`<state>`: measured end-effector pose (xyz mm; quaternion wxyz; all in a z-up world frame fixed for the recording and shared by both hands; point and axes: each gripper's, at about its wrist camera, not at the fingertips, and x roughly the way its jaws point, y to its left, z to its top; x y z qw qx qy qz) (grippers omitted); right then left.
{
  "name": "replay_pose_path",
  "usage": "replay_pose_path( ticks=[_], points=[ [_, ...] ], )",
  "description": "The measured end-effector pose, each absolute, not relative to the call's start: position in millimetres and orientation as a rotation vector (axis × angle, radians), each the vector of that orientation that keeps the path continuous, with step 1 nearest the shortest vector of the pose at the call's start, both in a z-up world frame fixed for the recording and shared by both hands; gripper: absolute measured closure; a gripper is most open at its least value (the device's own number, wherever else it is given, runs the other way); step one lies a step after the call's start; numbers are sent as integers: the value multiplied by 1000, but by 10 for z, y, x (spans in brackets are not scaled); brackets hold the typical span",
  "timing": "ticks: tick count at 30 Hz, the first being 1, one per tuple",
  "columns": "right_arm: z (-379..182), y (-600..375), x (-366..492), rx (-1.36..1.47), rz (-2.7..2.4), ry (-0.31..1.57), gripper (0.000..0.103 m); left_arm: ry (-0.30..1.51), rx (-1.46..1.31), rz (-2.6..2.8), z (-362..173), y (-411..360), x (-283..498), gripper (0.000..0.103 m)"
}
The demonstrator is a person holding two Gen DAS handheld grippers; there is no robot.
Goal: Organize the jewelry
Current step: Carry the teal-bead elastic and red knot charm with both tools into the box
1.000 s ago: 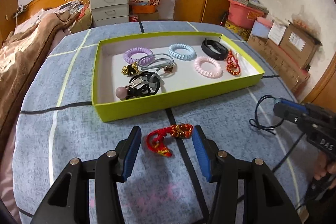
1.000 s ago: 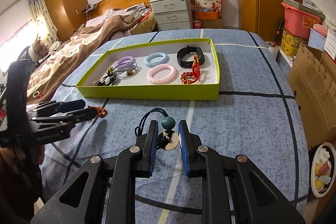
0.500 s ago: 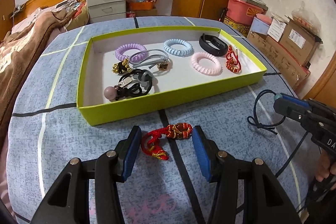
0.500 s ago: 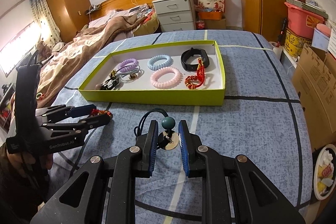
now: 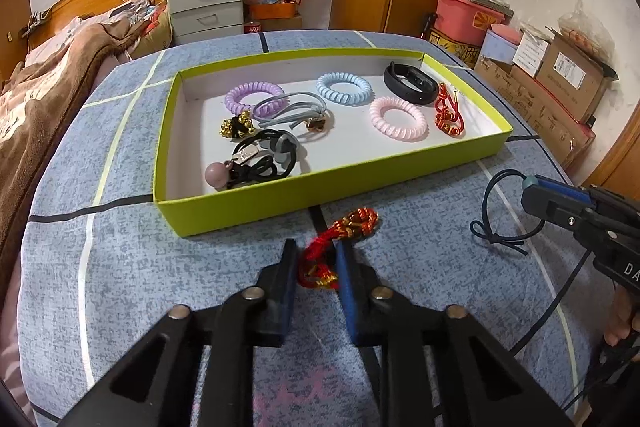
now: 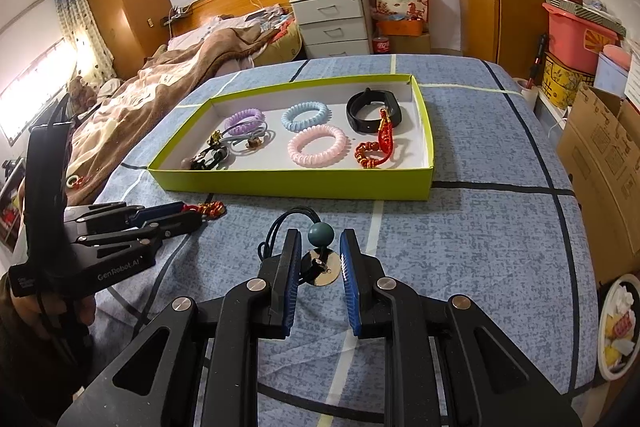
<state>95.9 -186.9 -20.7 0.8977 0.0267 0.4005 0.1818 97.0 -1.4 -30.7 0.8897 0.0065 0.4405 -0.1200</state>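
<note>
A: How much room is there around the tray [image 5: 256, 209]?

B: It sits on the blue surface [image 5: 120, 267], nearer the far edge. A wide bare strip of cloth lies between its near wall and the two grippers. To its left the surface ends at a bed [image 6: 168, 83]; to its right, cardboard boxes [image 5: 560, 95] stand close past the edge.

A: And the left gripper [image 5: 316, 261]?

B: Its jaws have just been closing, and they now press on the tail of the red bracelet [image 5: 344, 231], which lies on the cloth just before the tray's near wall. The knotted gold-and-red end sticks out past the tips toward the tray.

A: The right gripper [image 6: 320, 259]?

B: Narrowly parted, well to the right of the tray's near corner as the left camera shows it. A hair tie [image 6: 320, 233] with a teal ball and a small metal disc lies between the jaws; its black loop trails out to the left. I cannot tell whether the pads touch it.

A: What is in the tray?

B: Three coil ties, purple [image 5: 252, 95], blue [image 5: 344, 89] and pink [image 5: 398, 119], a black band [image 5: 408, 83] at the far right corner, a second red bracelet [image 5: 448, 111] by the right wall, and a tangle of dark and grey ties [image 5: 260, 151] at the left.
</note>
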Motion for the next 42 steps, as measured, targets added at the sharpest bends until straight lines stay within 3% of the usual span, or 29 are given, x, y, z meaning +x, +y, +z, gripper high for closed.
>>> replay_pose_path(
  ticks=[28,42],
  points=[
    [7,-1780,980,71,394,789,82,795,-51,-266,147,198,846,85],
    [159,-1587,1375,99,406,765,82,762,-86,-257,387,349,1376,85]
  ],
)
